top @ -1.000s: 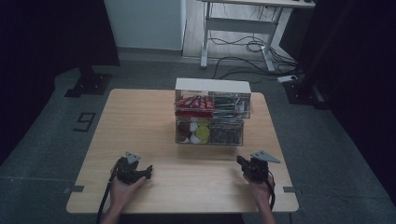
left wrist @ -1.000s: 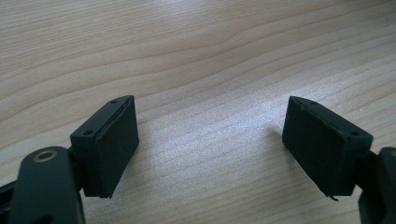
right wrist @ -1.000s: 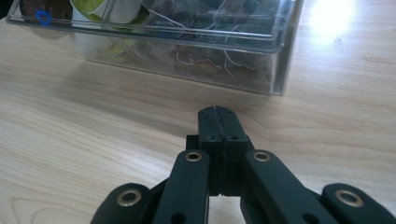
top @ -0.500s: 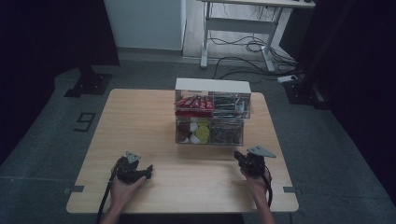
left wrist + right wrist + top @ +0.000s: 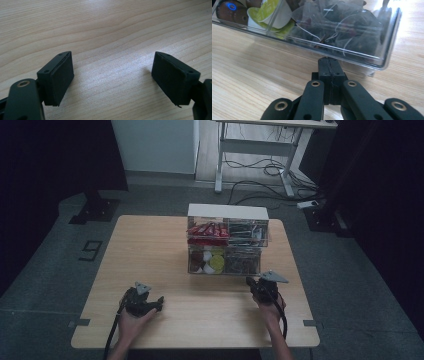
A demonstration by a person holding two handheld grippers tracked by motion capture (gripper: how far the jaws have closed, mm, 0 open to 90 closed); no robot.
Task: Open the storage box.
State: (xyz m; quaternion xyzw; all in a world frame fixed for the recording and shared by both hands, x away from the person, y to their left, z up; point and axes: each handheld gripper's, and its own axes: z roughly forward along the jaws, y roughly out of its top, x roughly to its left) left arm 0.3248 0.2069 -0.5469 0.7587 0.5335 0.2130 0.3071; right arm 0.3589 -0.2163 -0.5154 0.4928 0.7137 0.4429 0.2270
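Observation:
A clear two-tier organizer [image 5: 227,245] stands at the middle back of the wooden table [image 5: 150,245]. Its lower tier holds coffee pods [image 5: 210,261] on the left and tea bags [image 5: 242,262] on the right. My right gripper [image 5: 251,283] is shut with nothing between its jaws. In the right gripper view, my right gripper [image 5: 329,63] has its tips just short of the clear front wall of the organizer [image 5: 352,56], below the tea bags [image 5: 342,27], with a green pod [image 5: 272,10] to the left. My left gripper [image 5: 158,301] rests low at the front left. In the left gripper view, my left gripper [image 5: 112,75] is open over bare wood.
Red packets [image 5: 207,230] and dark packets [image 5: 247,231] fill the organizer's upper tier. A white desk frame [image 5: 255,150] and floor cables [image 5: 260,175] lie beyond the table. Bare wood stretches between the two grippers and left of the organizer.
My right gripper has moved forward and slightly left, toward the organizer's front right corner. The left gripper has stayed put.

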